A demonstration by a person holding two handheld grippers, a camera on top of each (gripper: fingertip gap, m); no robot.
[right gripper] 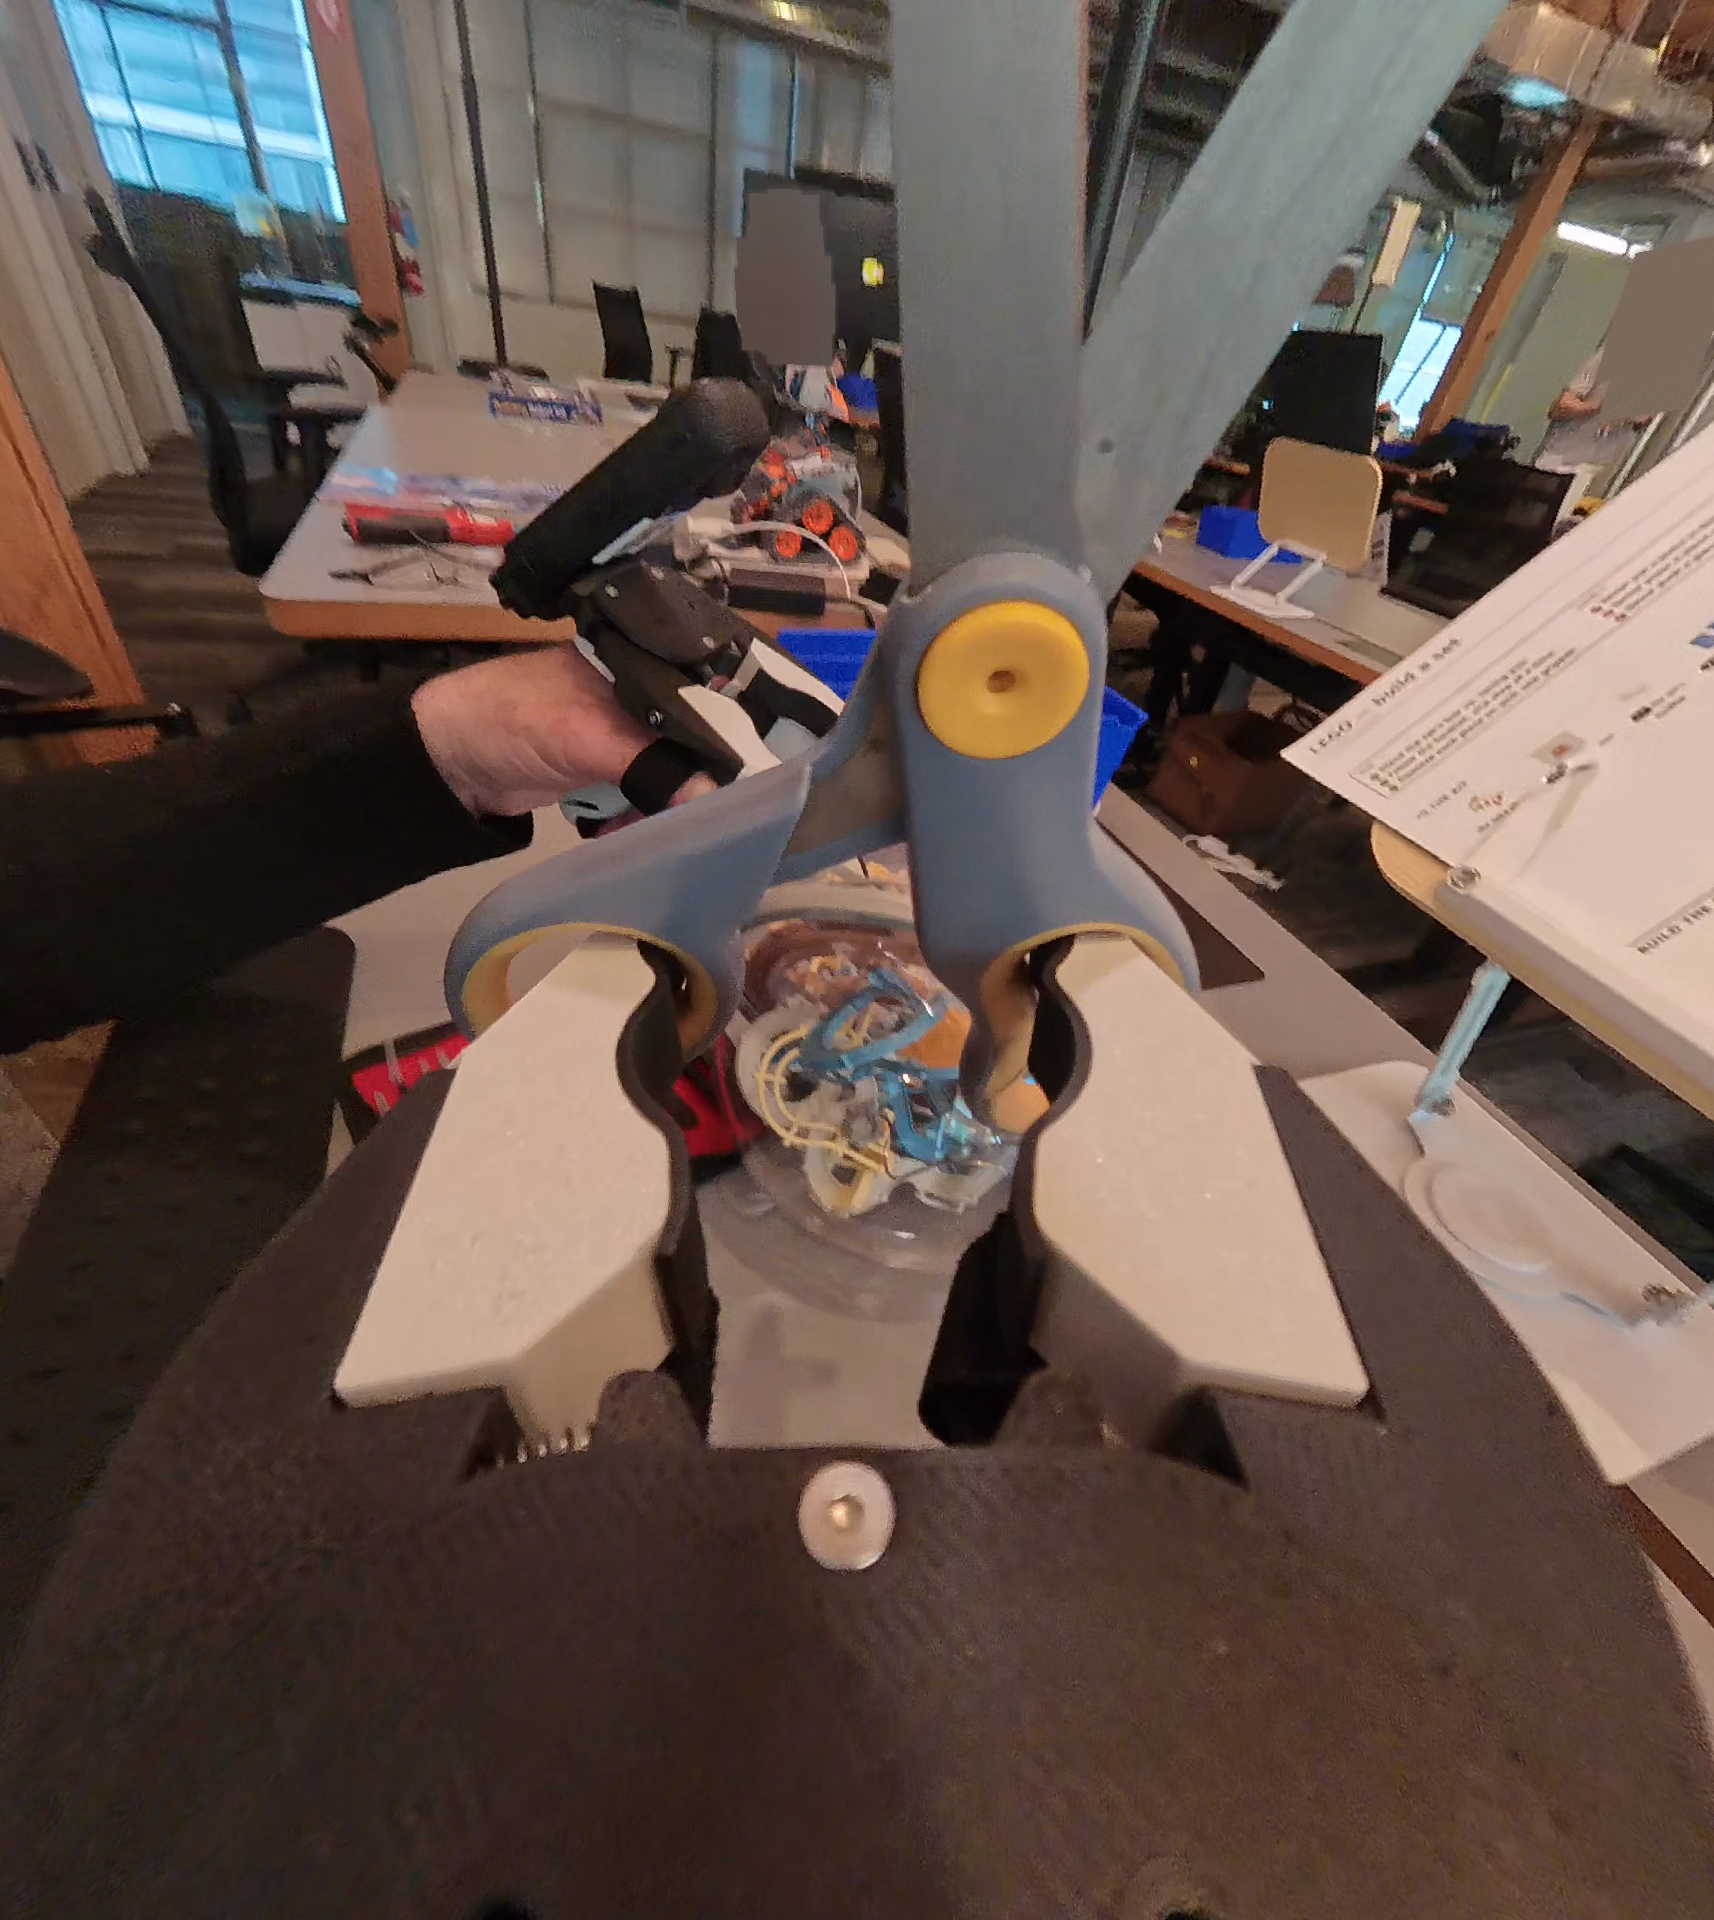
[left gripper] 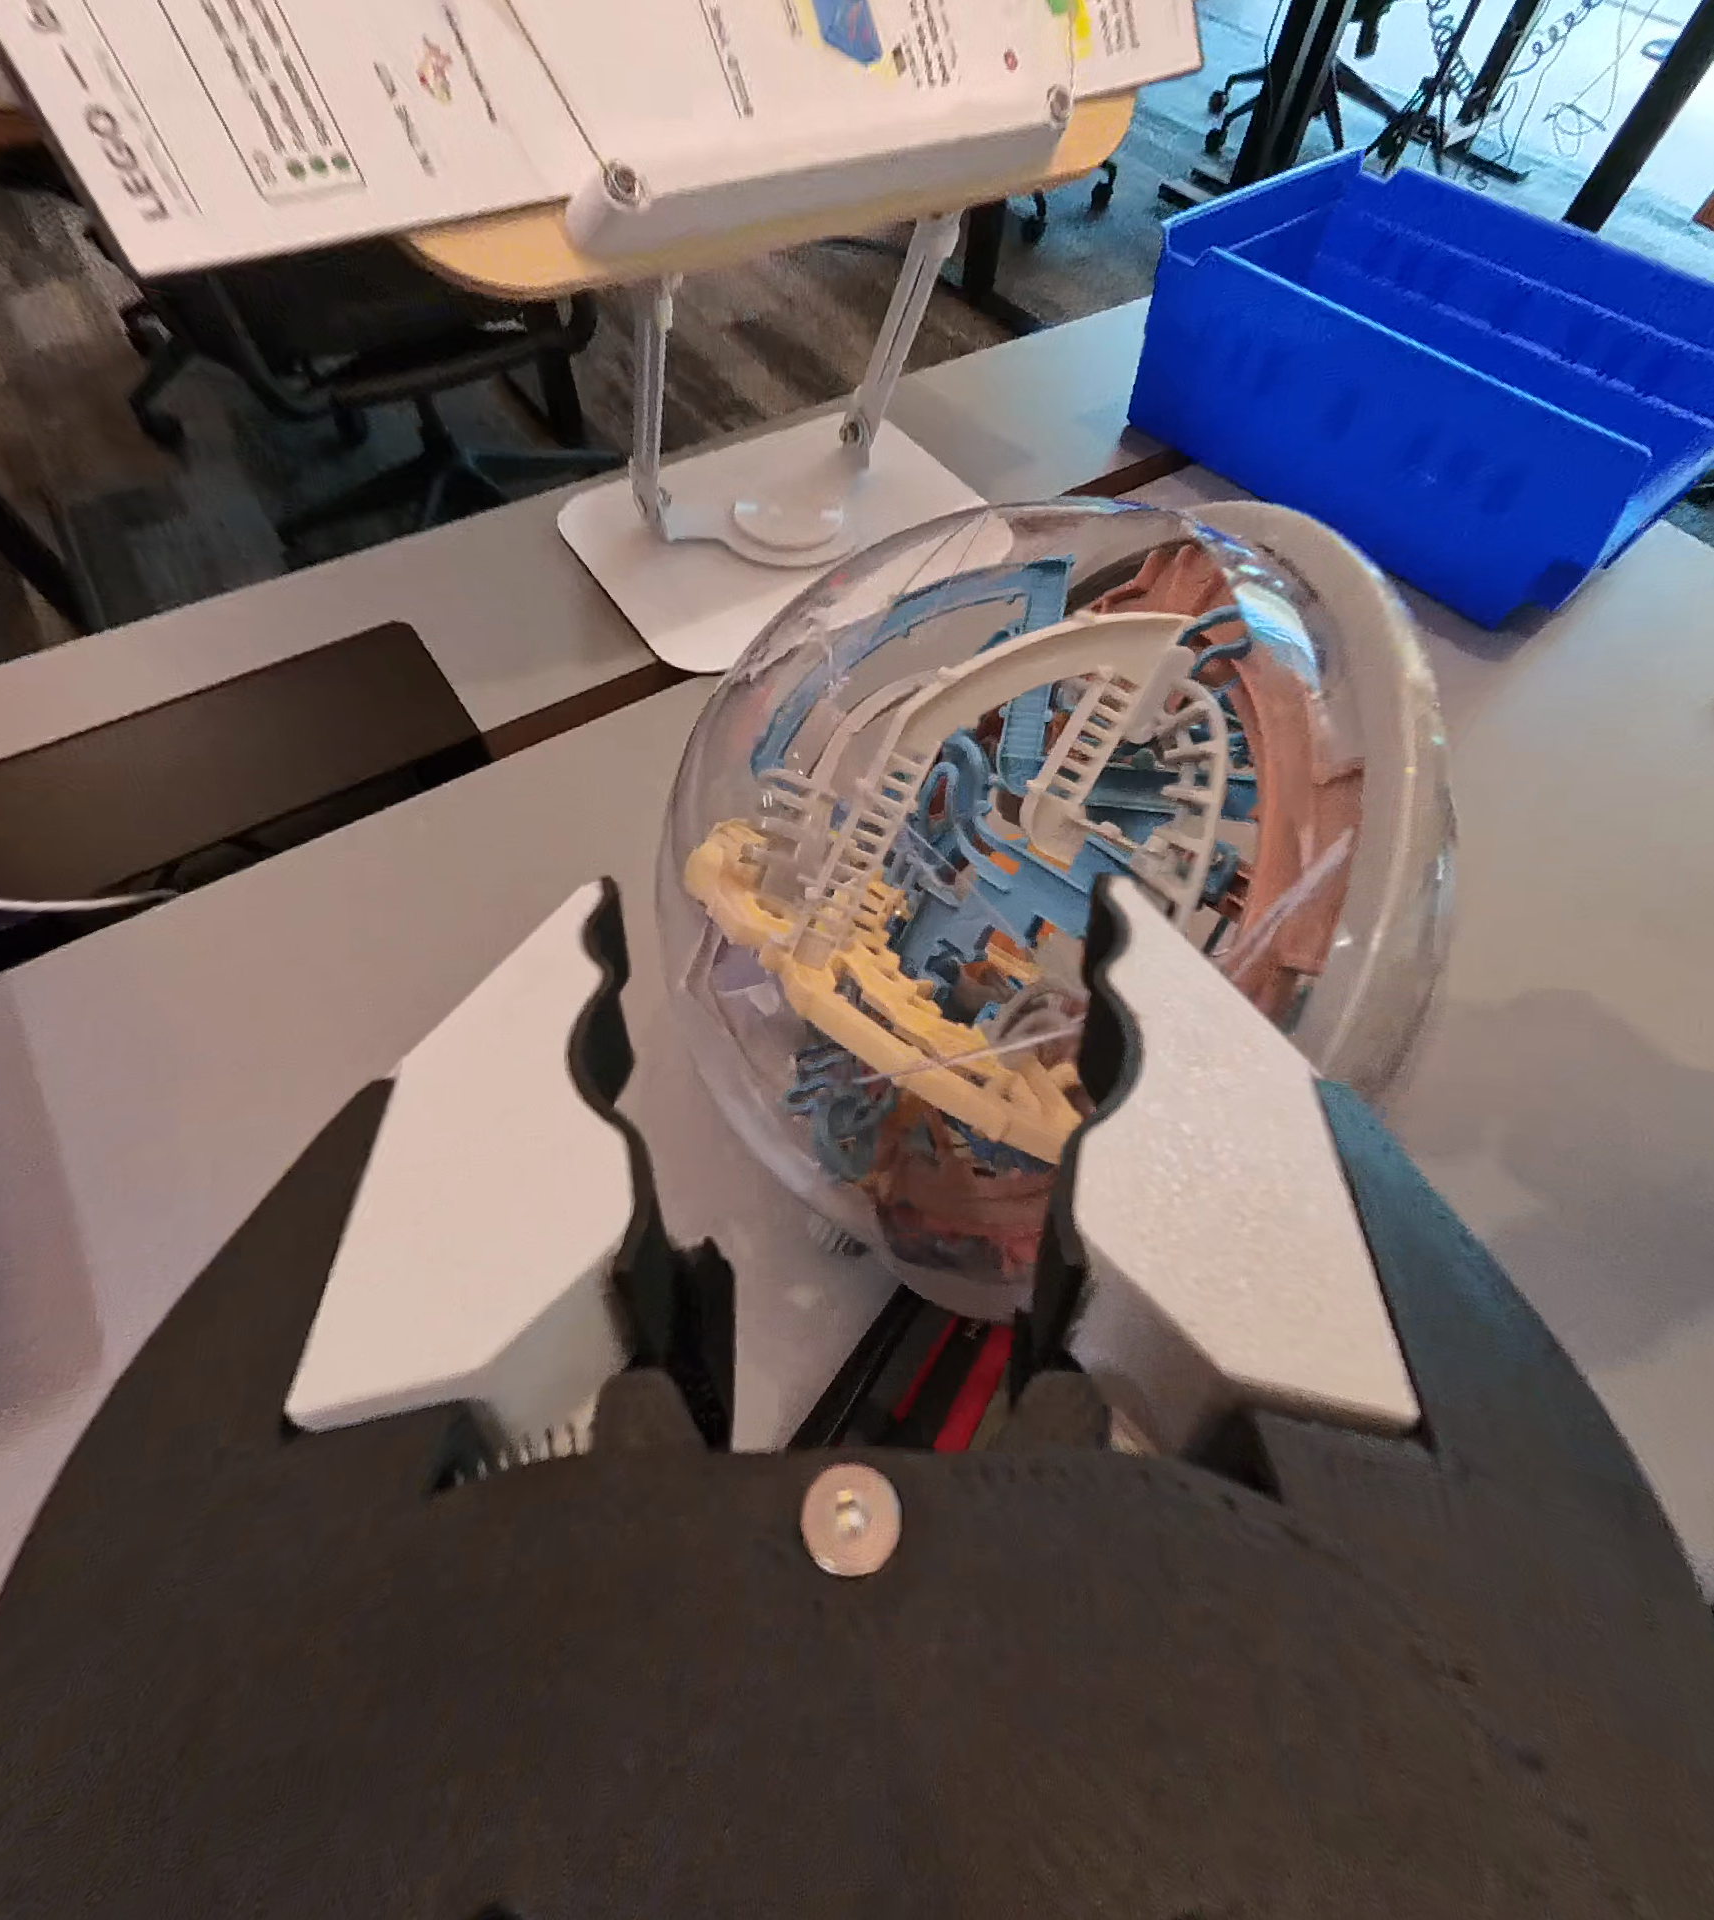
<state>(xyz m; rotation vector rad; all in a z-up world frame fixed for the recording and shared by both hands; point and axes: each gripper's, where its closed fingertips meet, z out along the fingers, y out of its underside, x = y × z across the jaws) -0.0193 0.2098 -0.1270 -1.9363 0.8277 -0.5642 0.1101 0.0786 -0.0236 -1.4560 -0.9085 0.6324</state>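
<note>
The maze ball (left gripper: 1061,894) sat on the worktop (left gripper: 209,1091), just ahead of the left tool (left gripper: 848,920). A document stand (left gripper: 770,520) stood behind the ball; a bin (left gripper: 1455,395) lay behind and to its right. The scissors (right gripper: 978,748) rose upright above the ball, their handle loops over the right tool's (right gripper: 848,987) fingers.

Clear maze ball (left gripper: 1050,894) blocking left gripper (left gripper: 848,904), bare table (left gripper: 209,1091) left, blue bin (left gripper: 1455,395) far right

The clear maze ball (left gripper: 1050,894) holds blue, cream, white and brown tracks. The scissors (right gripper: 978,769) are grey-blue with a yellow pivot and cream-lined loops. A bright blue bin (left gripper: 1455,405) sits at the grey tabletop's (left gripper: 209,1091) far edge.
</note>
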